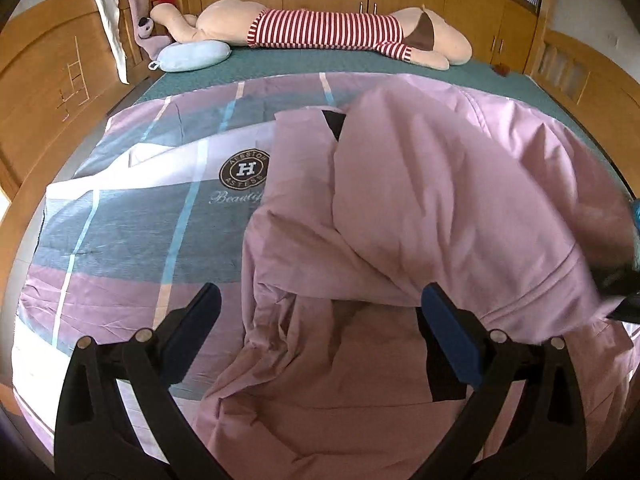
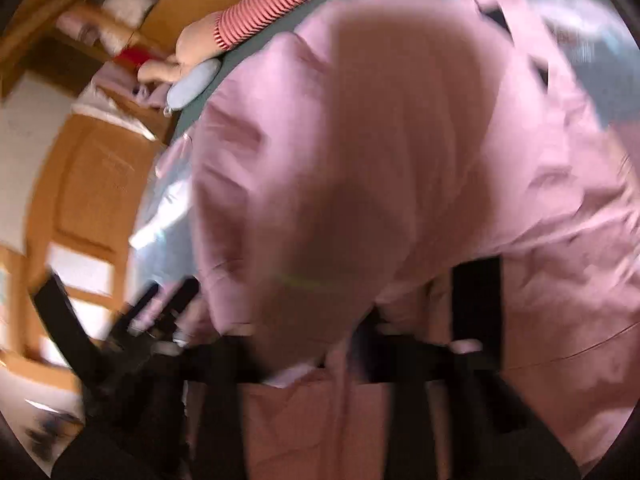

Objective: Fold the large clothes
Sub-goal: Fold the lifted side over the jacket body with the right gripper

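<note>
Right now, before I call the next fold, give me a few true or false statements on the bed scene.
1. The left gripper is open, holding nothing. True.
2. The pink duvet cover lies flat and smooth. False: it is bunched and humped.
3. A striped plush toy lies at the far edge of the bed. True.
4. The round H logo is on the pale blue pillow. False: it is on the patterned side of the cover.
</note>
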`<state>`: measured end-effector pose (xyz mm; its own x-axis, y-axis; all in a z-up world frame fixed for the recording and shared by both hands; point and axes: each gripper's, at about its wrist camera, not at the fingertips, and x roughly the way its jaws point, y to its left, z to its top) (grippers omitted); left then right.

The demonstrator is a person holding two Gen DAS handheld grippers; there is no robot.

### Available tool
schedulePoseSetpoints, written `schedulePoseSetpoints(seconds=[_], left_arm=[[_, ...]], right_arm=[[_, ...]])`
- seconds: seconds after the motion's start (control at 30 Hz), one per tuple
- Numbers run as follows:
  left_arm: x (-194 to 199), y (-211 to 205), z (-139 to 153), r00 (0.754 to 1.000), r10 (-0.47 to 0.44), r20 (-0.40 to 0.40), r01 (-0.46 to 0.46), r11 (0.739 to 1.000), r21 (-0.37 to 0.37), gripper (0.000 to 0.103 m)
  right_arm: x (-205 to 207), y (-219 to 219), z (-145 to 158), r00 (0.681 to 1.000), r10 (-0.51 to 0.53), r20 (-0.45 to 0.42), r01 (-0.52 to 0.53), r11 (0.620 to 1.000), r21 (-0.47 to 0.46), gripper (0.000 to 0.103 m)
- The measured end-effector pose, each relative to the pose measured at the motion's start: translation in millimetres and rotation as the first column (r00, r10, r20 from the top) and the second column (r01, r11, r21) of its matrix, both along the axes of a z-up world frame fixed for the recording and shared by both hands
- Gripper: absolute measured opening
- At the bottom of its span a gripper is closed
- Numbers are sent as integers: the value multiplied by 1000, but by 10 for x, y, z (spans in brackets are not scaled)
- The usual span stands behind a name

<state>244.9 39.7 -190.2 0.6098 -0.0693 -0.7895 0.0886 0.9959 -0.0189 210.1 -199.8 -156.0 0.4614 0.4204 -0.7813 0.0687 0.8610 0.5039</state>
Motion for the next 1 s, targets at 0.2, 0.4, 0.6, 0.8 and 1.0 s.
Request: schedulePoseSetpoints(seconds=[0.2, 0.4, 0.6, 0.8, 1.0], left_arm=[[-23, 169, 124, 999, 39, 30, -37, 998, -48, 101], [-12, 118, 67, 1000, 15, 9, -14, 994, -107, 101], [-91, -359, -107, 994, -110, 0, 110, 993, -39, 101], [-159, -679, -323, 986, -168, -20, 168, 984, 49, 101], [-114, -583, -397, 986, -152, -72, 151, 988, -22, 101]], right_arm=[[-659, 532, 210, 930, 354, 99, -264, 830, -492, 11], [-941, 562, -398, 926, 377, -17, -324, 771, -548, 15], [-926, 151, 38, 962, 265, 63, -198, 840, -505, 85], [-993, -254, 588, 948, 121, 295, 30, 888, -459, 85], [-509, 100, 587, 930, 224, 292, -133, 944, -301, 85]])
